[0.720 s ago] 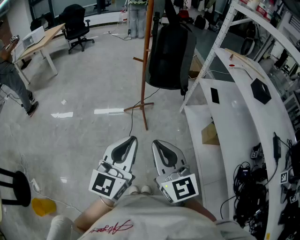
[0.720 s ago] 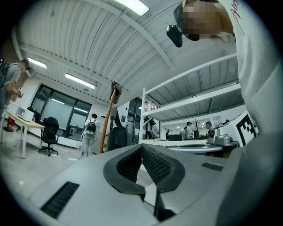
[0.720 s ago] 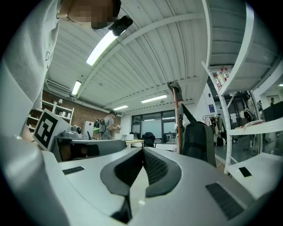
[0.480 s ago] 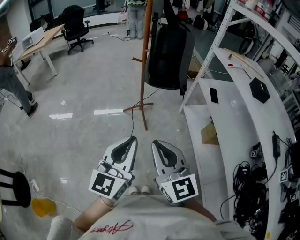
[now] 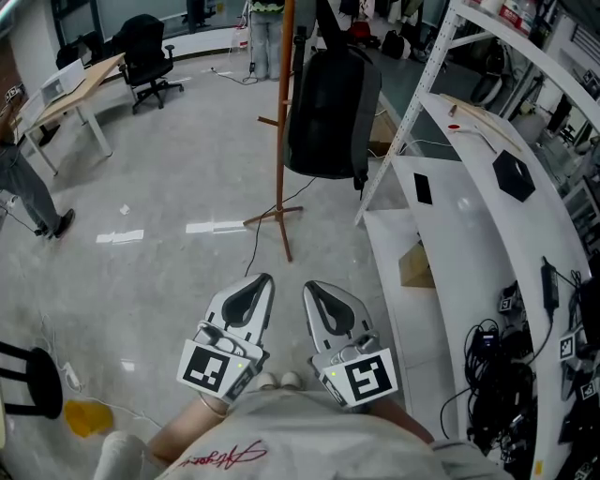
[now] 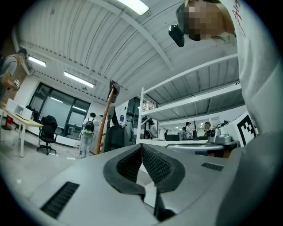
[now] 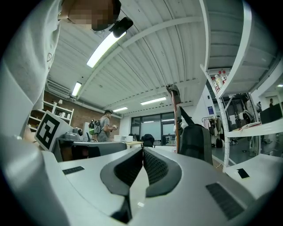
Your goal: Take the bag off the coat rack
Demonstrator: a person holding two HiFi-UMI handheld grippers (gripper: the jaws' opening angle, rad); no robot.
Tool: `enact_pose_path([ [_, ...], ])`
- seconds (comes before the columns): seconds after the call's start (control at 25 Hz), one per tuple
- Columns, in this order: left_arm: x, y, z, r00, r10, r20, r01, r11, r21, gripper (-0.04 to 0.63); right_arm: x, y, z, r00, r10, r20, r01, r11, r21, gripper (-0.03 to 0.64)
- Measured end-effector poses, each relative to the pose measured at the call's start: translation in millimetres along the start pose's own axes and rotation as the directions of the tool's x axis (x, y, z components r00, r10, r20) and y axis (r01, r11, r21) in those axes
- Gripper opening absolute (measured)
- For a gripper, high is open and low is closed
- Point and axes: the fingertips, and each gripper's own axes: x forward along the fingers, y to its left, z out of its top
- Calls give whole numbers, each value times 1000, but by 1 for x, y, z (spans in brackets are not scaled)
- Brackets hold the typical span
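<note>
A black backpack (image 5: 330, 111) hangs by its strap on a tall wooden coat rack (image 5: 279, 112) that stands on the grey floor ahead. Both grippers are held close to my body, well short of the rack. My left gripper (image 5: 267, 277) is shut with nothing in it, and my right gripper (image 5: 308, 285) is shut and empty too. In the left gripper view the backpack (image 6: 114, 137) and rack pole (image 6: 106, 119) show far off beyond the closed jaws (image 6: 141, 146). In the right gripper view the backpack (image 7: 196, 142) hangs right of the pole (image 7: 176, 117), past the shut tips (image 7: 143, 149).
A white shelving unit (image 5: 487, 216) with cables and boxes runs along the right. A desk (image 5: 70, 89) and black office chair (image 5: 150, 52) stand at far left. People stand at the back (image 5: 267, 28) and at the left edge (image 5: 23, 187). A yellow item (image 5: 86, 414) lies near a black stool (image 5: 28, 375).
The view has shifted slightly, so the rack and backpack sit a little further left and higher. Both grippers stay in place and shut.
</note>
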Motion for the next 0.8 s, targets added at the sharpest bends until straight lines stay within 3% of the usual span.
enact_pose_path([
  [0.28,9,-4,-1,1000,18,3,-18,1000,9,20,-4,-13,1,1000,8,14,-8,1000,-11,21],
  [0.56,13,-2,-7,996,84,8,-84,996,-8,20,-6,-29,-8,1000,21,7,-21,1000,0,21],
  [0.8,27,4,-10,997,77,6,-77,997,2,20,5,-41,-13,1000,21,8,-21,1000,0,21],
])
